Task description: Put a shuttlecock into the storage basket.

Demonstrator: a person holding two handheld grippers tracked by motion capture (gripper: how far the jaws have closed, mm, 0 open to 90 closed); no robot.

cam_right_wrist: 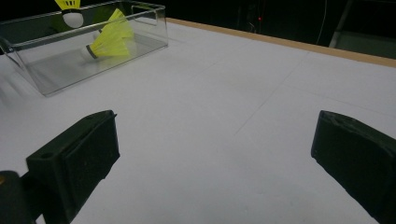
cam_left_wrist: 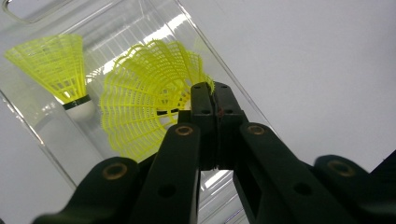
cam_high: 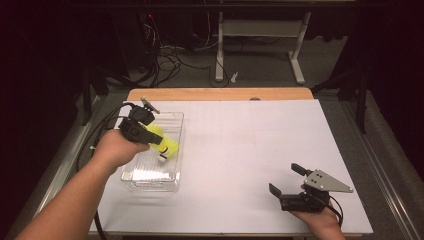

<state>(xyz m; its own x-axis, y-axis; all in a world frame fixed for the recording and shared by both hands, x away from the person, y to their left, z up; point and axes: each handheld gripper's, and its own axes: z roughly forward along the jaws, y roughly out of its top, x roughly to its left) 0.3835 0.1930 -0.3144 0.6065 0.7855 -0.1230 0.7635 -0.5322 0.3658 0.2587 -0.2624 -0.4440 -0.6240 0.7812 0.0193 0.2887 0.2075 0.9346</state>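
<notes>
On the white worktop (cam_high: 240, 150) a clear plastic box (cam_high: 172, 172) sits toward the person's left side. The left tool (cam_left_wrist: 210, 91) hangs over the box with its jaws pinched together on the rim of a yellow shuttlecock's (cam_left_wrist: 140, 112) skirt, holding it above the box floor, its cork hidden from the left gripper view. A second yellow shuttlecock (cam_left_wrist: 58, 65) with a white cork lies inside the box just beside the held one. The right tool (cam_high: 292, 180) rests low over the near right part of the worktop, well apart from the box, its jaws spread wide with nothing between them.
</notes>
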